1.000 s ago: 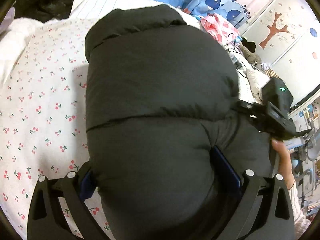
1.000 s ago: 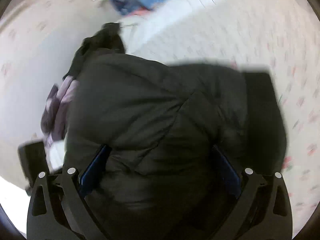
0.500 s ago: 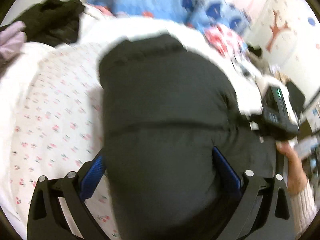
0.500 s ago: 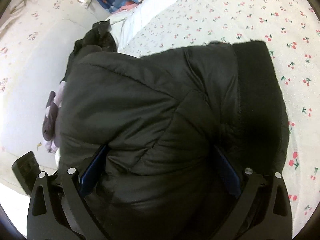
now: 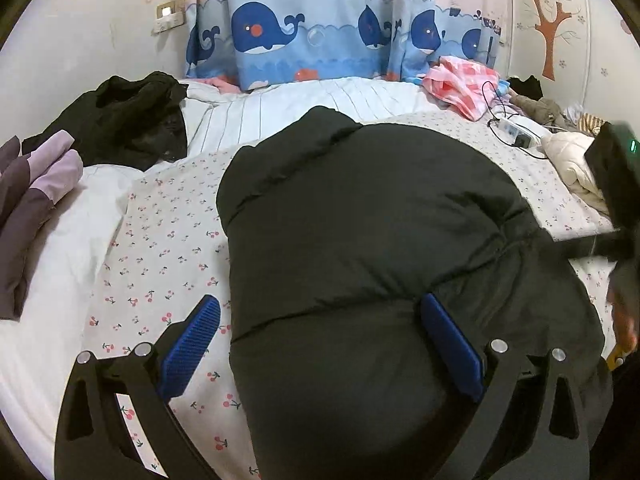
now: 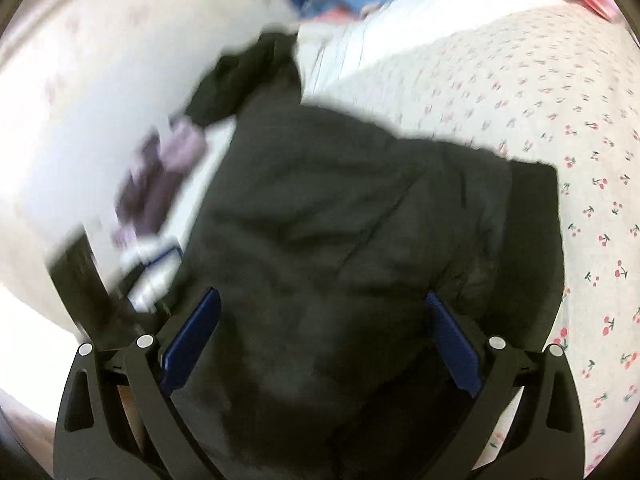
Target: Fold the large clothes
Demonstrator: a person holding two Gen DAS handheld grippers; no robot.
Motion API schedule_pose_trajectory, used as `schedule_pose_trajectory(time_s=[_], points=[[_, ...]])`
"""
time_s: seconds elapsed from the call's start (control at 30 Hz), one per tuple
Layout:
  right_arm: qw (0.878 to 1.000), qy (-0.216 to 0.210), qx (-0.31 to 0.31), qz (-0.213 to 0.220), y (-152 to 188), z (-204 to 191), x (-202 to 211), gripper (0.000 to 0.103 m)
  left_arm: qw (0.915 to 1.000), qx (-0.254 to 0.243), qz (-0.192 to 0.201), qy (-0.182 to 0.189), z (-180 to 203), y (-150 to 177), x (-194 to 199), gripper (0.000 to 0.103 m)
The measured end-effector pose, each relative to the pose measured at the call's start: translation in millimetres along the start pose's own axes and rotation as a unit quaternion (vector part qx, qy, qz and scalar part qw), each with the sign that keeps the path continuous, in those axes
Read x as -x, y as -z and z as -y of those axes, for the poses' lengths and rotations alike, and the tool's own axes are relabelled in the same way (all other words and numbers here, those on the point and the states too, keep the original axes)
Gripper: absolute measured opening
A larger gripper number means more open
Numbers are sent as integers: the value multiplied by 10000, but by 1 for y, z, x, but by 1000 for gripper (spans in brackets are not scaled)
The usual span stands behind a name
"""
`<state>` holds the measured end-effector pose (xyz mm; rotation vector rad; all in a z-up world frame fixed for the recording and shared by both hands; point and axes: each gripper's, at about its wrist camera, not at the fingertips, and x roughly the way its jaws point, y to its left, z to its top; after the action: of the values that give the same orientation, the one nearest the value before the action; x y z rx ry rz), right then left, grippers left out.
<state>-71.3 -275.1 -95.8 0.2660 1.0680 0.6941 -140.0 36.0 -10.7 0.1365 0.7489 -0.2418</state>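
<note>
Now spread wide on both sides: left gripper (image 5: 320, 344) and right gripper (image 6: 320, 344), each with blue pads apart, clamped on nothing. Lying folded on the cherry-print sheet (image 5: 160, 248), a black puffer jacket (image 5: 360, 240), bulging between both pairs of fingers. Blurred, the right view.

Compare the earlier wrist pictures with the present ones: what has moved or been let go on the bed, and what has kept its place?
The left gripper has tilted up from looking down at the black puffer jacket; the whale curtain now shows. Its left pad, earlier against the jacket's edge, now lies bare over the cherry-print sheet. The right gripper is swinging, its view blurred. Both stay wide open around the folded jacket, which still lies on the sheet.
</note>
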Motion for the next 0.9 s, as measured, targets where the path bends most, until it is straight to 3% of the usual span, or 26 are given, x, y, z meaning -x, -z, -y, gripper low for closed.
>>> schedule_pose_trajectory(time_s=[0.1, 0.2, 0.3, 0.43, 0.53, 0.6, 0.67, 0.73, 0.9], points=[[9992, 33, -180, -350, 7, 13, -15, 96, 10000, 3, -43, 76, 0, -2, -2, 96], [9989, 50, -174, -423, 4, 14, -8, 96, 9999, -107, -54, 30, 7, 1, -2, 96], [9997, 4, -243, 96, -5, 14, 24, 96, 9998, -183, -15, -41, 11, 1, -1, 96], [9916, -576, -99, 1156, -14, 3, 58, 96, 9999, -168, -7, -28, 12, 0, 0, 96], [9880, -465, -98, 1470, -24, -2, 49, 96, 9998, -194, -2, -29, 14, 1, -1, 96], [9910, 211, -389, 1262, -35, 13, 22, 96, 9998, -196, -2, -23, 14, 1, -2, 96], [9909, 548, -764, 968, -38, 29, -6, 96, 9998, -178, -7, 3, 14, 1, -1, 96], [9887, 100, -1320, 699, -33, 57, -29, 97, 9999, -166, -33, 25, 14, 1, -3, 96], [9911, 268, -1207, 493, -38, 59, -38, 96, 9996, -244, -131, 61, 20, 1, -9, 96]])
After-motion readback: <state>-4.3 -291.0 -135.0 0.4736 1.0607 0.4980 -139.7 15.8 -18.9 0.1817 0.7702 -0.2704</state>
